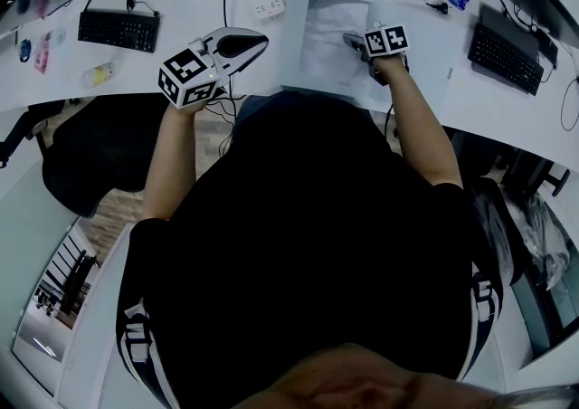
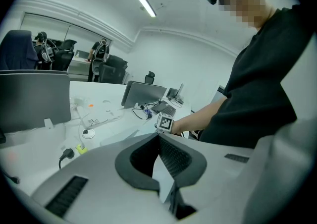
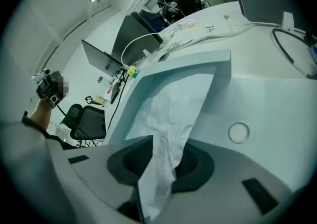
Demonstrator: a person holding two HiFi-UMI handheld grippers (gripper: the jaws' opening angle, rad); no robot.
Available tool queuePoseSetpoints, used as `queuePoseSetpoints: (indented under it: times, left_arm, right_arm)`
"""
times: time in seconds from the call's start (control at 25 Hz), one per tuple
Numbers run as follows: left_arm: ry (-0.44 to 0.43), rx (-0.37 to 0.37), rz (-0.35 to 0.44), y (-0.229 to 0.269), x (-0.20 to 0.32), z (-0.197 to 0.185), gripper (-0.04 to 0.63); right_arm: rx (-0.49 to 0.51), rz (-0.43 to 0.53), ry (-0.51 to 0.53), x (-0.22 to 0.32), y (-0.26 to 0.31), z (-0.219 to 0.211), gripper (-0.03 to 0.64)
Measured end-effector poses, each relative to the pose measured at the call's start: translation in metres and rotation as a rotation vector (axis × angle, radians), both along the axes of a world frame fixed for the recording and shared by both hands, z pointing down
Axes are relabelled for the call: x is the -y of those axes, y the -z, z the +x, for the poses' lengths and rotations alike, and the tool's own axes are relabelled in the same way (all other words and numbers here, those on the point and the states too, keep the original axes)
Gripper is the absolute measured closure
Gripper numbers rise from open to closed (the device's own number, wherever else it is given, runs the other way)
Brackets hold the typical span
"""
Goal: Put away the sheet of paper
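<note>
Drop-off step I'd say: the crumpled white paper sheet [image 3: 173, 109] lies in the pale shallow tray [image 3: 223, 62], near end between the barely parted jaws of the right gripper [image 3: 166, 161], so next it should open wider and back off the tray; the left gripper [image 2: 159, 156] pinches a white scrap [image 2: 163, 178].

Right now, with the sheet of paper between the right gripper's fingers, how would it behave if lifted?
Likely floppy: the sheet of paper runs creased from the fingers of the right gripper into the tray. Probably very light, so it may slip free. Its wrinkles suggest it crumples easily.
</note>
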State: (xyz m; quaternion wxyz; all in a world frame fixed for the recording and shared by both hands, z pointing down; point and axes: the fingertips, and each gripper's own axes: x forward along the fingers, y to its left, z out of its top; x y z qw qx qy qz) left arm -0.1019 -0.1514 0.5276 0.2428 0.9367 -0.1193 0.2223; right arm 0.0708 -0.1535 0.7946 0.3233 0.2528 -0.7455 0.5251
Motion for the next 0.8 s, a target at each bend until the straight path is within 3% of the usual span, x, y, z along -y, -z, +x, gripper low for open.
queuePoseSetpoints:
  times: [0.28, 0.8]
  left_arm:
    - [0.011, -0.018, 0.022, 0.008, 0.000, -0.003, 0.574]
    - [-0.013, -0.026, 0.034, 0.015, -0.006, 0.008, 0.574]
  right_arm:
    - [-0.061, 0.032, 0.015, -0.003, 0.002, 0.009, 0.441]
    - [-0.120, 0.092, -0.099, 0.001, 0.020, 0.055, 0.390]
